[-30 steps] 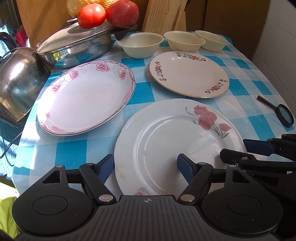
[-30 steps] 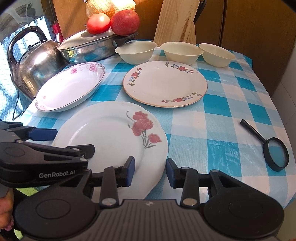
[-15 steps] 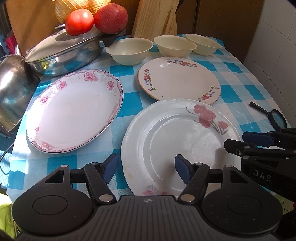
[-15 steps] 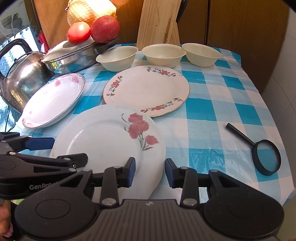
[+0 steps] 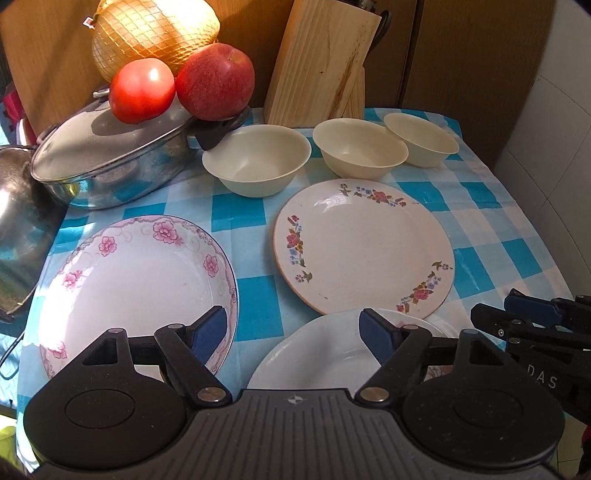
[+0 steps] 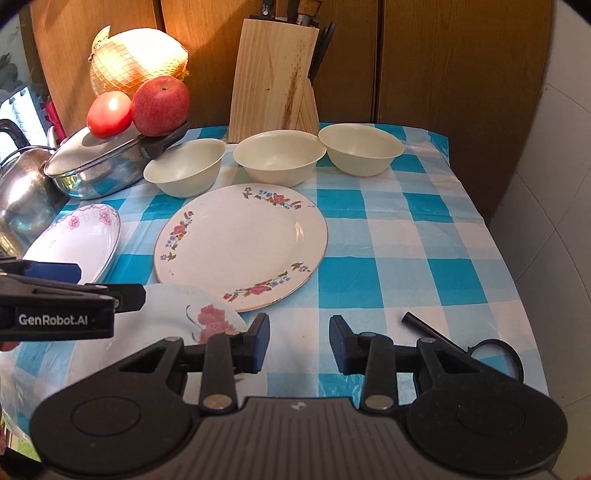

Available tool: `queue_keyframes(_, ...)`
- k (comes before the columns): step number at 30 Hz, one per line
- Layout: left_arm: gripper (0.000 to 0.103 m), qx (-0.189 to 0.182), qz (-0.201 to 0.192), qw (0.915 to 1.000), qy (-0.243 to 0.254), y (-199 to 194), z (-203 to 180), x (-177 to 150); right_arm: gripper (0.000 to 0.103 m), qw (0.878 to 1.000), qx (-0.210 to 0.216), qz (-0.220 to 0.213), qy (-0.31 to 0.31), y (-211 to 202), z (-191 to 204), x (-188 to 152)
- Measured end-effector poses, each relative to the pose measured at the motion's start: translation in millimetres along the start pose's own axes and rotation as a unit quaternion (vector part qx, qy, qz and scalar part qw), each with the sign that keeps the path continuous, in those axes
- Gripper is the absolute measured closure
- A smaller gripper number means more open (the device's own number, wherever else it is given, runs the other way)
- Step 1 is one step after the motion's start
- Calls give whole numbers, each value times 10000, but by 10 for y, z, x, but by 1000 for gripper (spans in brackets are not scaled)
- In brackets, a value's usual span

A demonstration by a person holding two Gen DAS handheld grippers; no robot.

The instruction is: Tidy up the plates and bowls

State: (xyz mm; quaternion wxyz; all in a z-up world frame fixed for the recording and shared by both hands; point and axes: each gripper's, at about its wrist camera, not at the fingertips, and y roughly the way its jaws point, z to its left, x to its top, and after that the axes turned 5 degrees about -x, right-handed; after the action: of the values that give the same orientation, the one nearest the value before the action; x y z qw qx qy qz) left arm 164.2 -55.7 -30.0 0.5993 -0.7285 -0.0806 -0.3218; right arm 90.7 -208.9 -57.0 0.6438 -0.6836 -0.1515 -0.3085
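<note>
The table carries a blue and white checked cloth [image 6: 388, 240] and stands against brown wooden doors, with a pale tiled wall at its right side. The round plate with the small flower garland [image 6: 242, 245] lies flat in the middle of the cloth and serves here as the landmark. Just behind it three cream bowls [image 6: 279, 157] stand in a row, and behind the bowls a wooden knife block [image 6: 273, 81] is upright. To the left of the plate lies an oval dish with pink flowers [image 5: 136, 284]. Behind that dish is a steel pan with a lid [image 5: 110, 155], with a tomato [image 5: 142, 90] and an apple [image 5: 215, 81] on the lid and a netted melon [image 5: 155, 31] behind them. A kettle [image 6: 26, 184] is at the far left. In front of the plate lies a white plate with a red flower [image 6: 207, 317], its rim close to the plate's edge. A black magnifying glass [image 6: 491, 356] lies to the front right.

The left gripper [image 5: 293, 332] points downward over the gap between the oval dish and the red-flower plate; its jaws have just been opening and stand wide apart with nothing between them. The right gripper [image 6: 299, 341] points downward over bare cloth in front of the plate, its fingers apart and empty.
</note>
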Motion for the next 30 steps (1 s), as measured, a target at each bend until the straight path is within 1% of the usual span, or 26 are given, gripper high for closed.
queue_keyframes(5, 20, -51, 85, 9999, 18, 217, -23, 138, 70, 9993, 42, 166, 324, 250, -120, 173)
queue_keyframes(8, 22, -43, 166, 9998, -59, 346, 3, 219, 70, 9984, 111, 259, 489, 382, -179, 250)
queue_keyframes(13, 23, -251, 259, 9989, -295, 485, 58, 331, 70, 9957, 311, 431, 765, 576, -257, 341)
queue_keyframes(15, 25, -282, 285, 9988, -295, 546, 49, 375, 70, 9942, 404, 494, 869, 629, -279, 366)
queue_keyframes(17, 31, -293, 337, 9986, -279, 609, 48, 408, 70, 9920, 564, 573, 976, 690, -301, 393)
queue_keyframes(19, 33, -347, 385, 9981, -324, 662, 68, 431, 70, 9904, 612, 658, 1052, 745, -313, 412)
queue_keyframes(21, 35, -353, 432, 9979, -334, 714, 75, 451, 73, 9899, 640, 676, 1071, 781, -322, 422)
queue_keyframes(23, 39, -281, 476, 9982, -250, 766, 60, 456, 79, 9892, 725, 681, 1076, 803, -321, 440)
queue_keyframes(24, 40, -234, 504, 9982, -207, 795, 57, 460, 80, 9889, 735, 691, 1094, 814, -319, 450)
queue_keyframes(26, 38, -260, 470, 9983, -230, 814, 76, 470, 80, 9887, 735, 711, 1100, 822, -313, 459)
queue_keyframes(30, 38, -221, 479, 9984, -227, 828, 58, 490, 81, 9868, 844, 720, 1184, 836, -355, 450)
